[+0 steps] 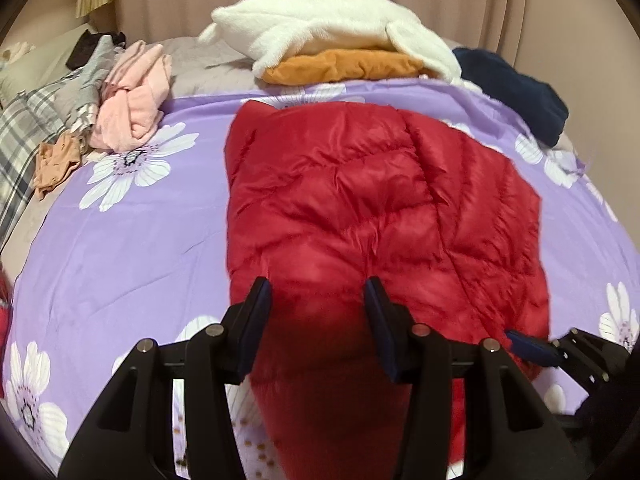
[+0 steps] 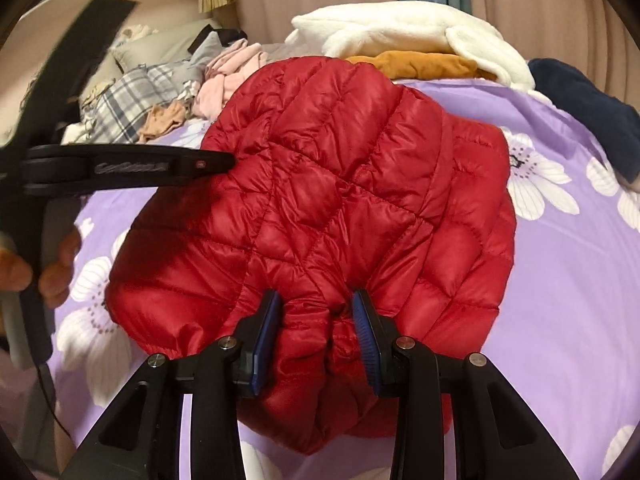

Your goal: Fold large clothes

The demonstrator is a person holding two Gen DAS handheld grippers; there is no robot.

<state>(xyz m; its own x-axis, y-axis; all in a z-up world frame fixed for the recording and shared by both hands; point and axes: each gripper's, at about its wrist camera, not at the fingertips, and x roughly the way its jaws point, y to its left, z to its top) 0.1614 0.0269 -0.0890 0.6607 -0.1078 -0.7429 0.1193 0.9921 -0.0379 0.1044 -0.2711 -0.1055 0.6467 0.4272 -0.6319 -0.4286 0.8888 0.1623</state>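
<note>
I'm gripping the red quilted jacket [image 2: 320, 208] with both tools right now, and it's lying on the purple flowered sheet [image 1: 120, 248] in the middle of the bed. My right gripper [image 2: 318, 312] is clamping a bunched fold of the jacket's near edge, the blue pads [image 2: 366, 320] pressing into puffy red fabric on both sides. My left gripper [image 1: 318, 300] is showing red fabric filling the whole gap between its fingers [image 1: 256, 304], so it's clenching the jacket too.

The right camera is giving me what the left one isn't: my left tool's black body coming in from the side, its tip touching the jacket's far left edge, and my left hand [image 2: 52, 272] wrapped around its handle. The diamond stitching is also reading sharply here.

The left camera is giving me the flatter picture: the jacket stretching away from me as a long panel, and a corner of the right gripper [image 1: 532, 346] peeking in low on the right, at the jacket's near corner.

Both views are catching the far side of the bed: a white fleece [image 1: 332, 28] sitting on top of an orange garment [image 1: 344, 66], a dark navy garment [image 1: 516, 92] beside them, and a pink garment [image 1: 132, 100] heaped with plaid cloth [image 1: 28, 132] off to the left.
</note>
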